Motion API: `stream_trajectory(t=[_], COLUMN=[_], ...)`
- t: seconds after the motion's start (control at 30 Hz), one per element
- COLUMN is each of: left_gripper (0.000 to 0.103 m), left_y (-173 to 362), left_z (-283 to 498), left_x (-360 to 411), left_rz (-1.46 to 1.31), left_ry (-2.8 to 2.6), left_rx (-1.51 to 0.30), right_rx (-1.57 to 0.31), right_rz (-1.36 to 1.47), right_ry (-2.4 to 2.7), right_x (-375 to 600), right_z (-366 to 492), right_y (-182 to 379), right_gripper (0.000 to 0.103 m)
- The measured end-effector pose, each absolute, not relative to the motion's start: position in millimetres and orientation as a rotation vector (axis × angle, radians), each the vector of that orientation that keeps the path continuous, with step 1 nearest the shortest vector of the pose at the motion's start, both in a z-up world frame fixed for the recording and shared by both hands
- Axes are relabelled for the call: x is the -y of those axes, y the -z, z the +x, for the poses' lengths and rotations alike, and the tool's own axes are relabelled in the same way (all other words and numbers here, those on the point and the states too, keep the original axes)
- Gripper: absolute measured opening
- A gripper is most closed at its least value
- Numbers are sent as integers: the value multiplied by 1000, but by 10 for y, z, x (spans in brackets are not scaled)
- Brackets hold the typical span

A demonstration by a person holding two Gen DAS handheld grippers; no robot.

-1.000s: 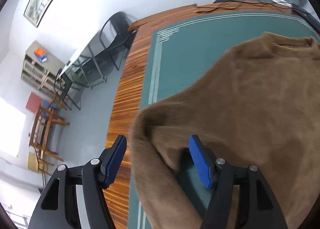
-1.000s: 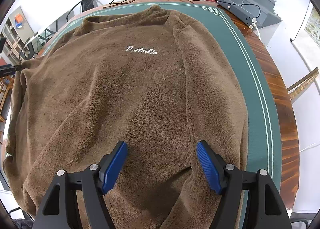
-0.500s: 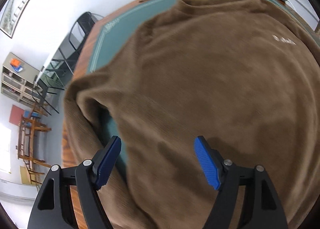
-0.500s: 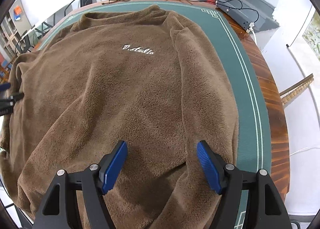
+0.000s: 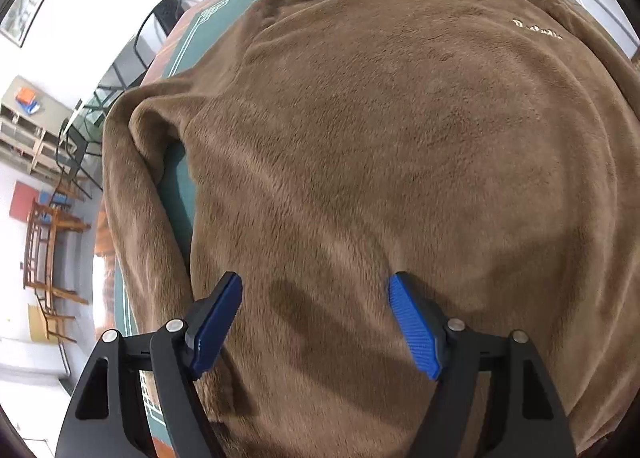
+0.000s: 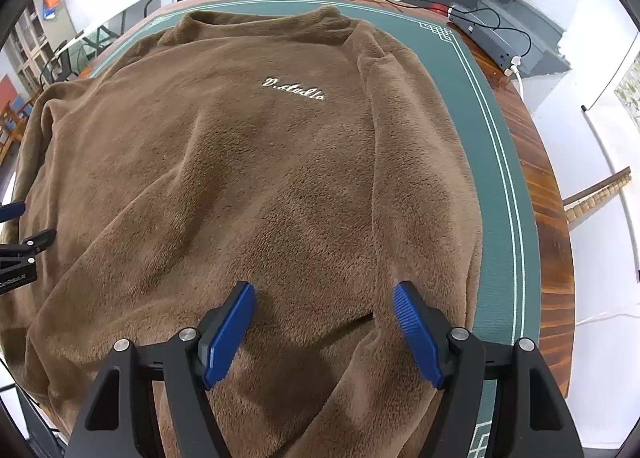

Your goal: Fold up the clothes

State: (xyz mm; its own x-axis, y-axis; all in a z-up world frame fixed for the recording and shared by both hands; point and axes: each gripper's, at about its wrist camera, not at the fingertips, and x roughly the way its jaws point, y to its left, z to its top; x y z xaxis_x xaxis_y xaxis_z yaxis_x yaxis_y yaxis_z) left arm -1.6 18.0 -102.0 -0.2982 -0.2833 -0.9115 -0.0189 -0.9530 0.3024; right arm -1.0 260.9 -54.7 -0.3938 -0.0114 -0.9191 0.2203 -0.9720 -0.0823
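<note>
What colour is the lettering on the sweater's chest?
White, on the brown sweater; the lettering shows best in the right wrist view.

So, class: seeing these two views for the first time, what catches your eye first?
A big brown fleece sweater spread front-up over the green table mat, white script on its chest. Both grippers, left and right, hang open above its lower part.

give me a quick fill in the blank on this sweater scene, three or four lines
1. The sweater on the table is ____ in colour.
2. The mat under it is ____.
3. White lettering sits on the sweater's ____.
4. The jaws of the left tool and the right tool are both ____.

Missing words: brown; green; chest; open
</note>
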Motion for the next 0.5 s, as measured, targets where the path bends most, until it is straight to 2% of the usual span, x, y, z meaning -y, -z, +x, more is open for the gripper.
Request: stream_trajectory(t=[0.5], left_gripper=[80], left_y=[996], left_z=[363], left_x=[-265], left_rz=[1730], left_ry=[2352], left_rx=[304], right_rx=[-339], right_rz=[1573], right_ry=[2487], right_x=[-2617], right_z=[144], right_y=[470], right_gripper=[75])
